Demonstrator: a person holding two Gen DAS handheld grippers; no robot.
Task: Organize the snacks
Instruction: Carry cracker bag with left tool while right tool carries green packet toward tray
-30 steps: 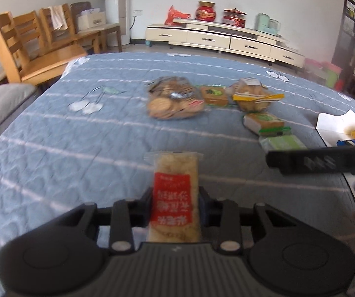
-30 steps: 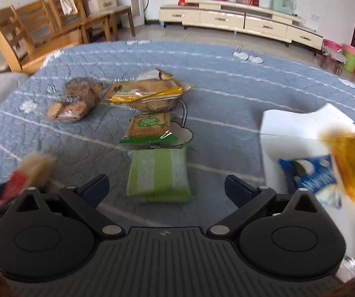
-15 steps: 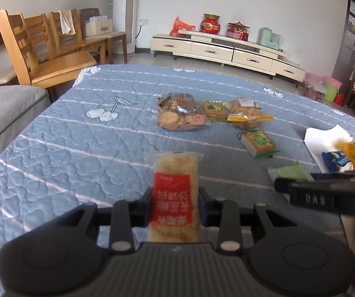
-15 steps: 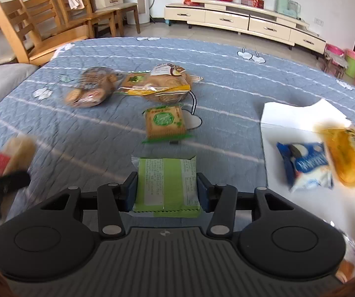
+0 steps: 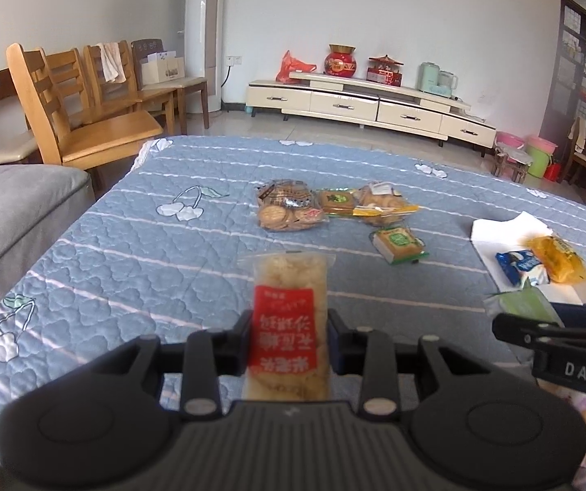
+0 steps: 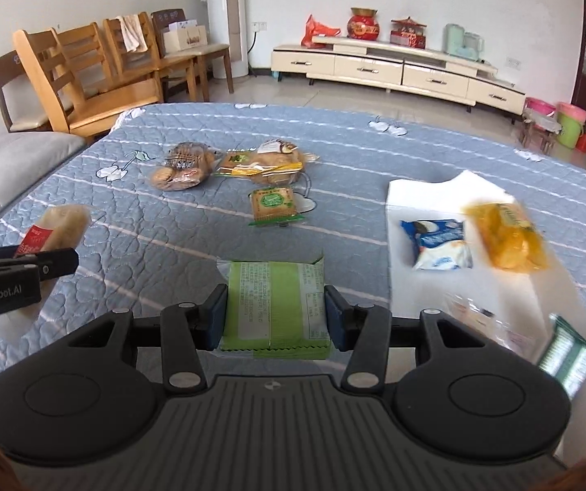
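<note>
My left gripper is shut on a pale rice-cracker packet with a red label, held above the blue quilted table. My right gripper is shut on a flat green packet, also lifted off the quilt. Each gripper shows at the edge of the other's view. A white sheet at the right carries a blue packet and a yellow packet. Mid-table lie a bag of round biscuits, a bread bag and a small green-labelled biscuit pack.
Another green-and-white packet shows blurred at the lower right. Wooden chairs stand past the table's far left corner, and a grey sofa lies along its left side. A low cream cabinet lines the far wall.
My right gripper closed on the green packet that lay on the quilt and lifted it. Both grippers rose and drew back from the table, the left still holding the rice cracker.
</note>
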